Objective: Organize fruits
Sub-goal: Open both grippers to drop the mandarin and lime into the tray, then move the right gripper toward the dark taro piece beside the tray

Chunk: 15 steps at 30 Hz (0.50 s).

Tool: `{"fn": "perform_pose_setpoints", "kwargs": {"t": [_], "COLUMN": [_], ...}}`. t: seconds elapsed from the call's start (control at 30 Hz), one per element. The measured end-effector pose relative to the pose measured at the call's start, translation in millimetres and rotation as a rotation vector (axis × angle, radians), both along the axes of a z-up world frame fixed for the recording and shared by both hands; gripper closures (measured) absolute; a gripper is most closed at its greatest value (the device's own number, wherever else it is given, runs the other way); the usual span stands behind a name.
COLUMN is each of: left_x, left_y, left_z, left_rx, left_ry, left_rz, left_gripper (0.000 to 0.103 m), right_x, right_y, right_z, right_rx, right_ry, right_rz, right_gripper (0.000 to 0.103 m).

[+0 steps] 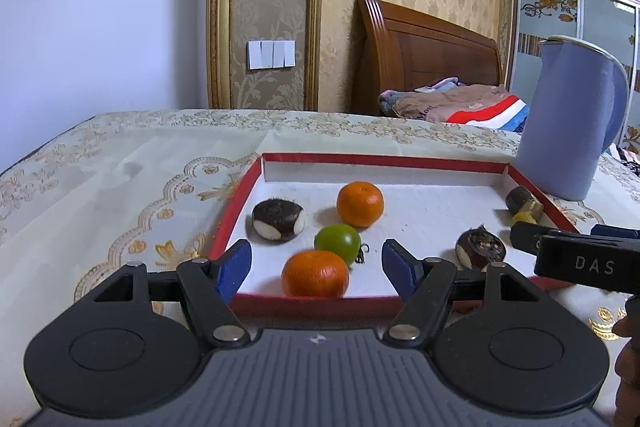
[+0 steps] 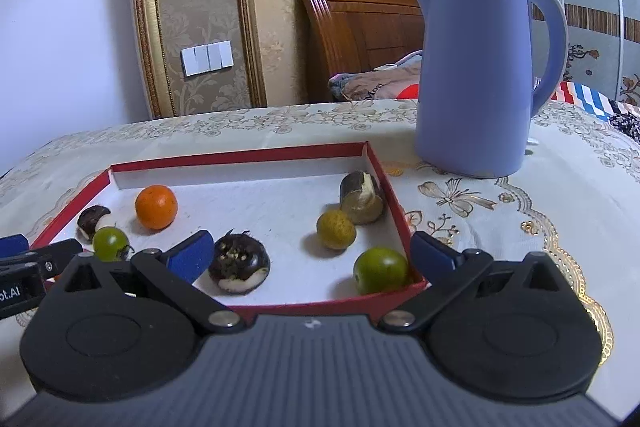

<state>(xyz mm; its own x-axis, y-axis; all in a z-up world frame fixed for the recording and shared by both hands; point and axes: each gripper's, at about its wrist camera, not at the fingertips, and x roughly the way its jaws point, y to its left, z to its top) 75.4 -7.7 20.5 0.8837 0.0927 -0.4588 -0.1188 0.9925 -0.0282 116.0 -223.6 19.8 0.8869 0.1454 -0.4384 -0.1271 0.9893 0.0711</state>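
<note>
In the left wrist view the near orange tangerine (image 1: pixel 314 273) loses its base behind the red cardboard tray's (image 1: pixel 316 307) near wall; the right hand-held gripper (image 1: pixel 576 259) is cut by the right edge and covers part of a small yellowish fruit (image 1: pixel 524 217); the blue plastic kettle (image 1: pixel 568 119) runs off the right edge; in the right wrist view the left hand-held gripper (image 2: pixel 24 267) is cut by the left edge, its jaws unseen; a small green round fruit (image 2: pixel 110 242) sits partly behind the black gripper body.
</note>
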Motion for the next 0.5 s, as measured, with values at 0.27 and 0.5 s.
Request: {"fn": "perform_pose_setpoints", "kwargs": {"t": [0.27, 0.5], "left_x": [-17, -28], "left_y": [2, 6], "left_z": [-3, -5], "left_rx": [-0.005, -0.028], "left_ry": [0.001, 0.009], "left_rz": [-0.008, -0.014], "left_gripper": [0.031, 0.031], "right_x": [-23, -50], "right_y": [-4, -18], "right_z": [-4, -8], "right_rx": [0.018, 0.06], "right_ry": [0.036, 0.035], "right_rz": [0.032, 0.034], "right_gripper": [0.0, 0.0]}}
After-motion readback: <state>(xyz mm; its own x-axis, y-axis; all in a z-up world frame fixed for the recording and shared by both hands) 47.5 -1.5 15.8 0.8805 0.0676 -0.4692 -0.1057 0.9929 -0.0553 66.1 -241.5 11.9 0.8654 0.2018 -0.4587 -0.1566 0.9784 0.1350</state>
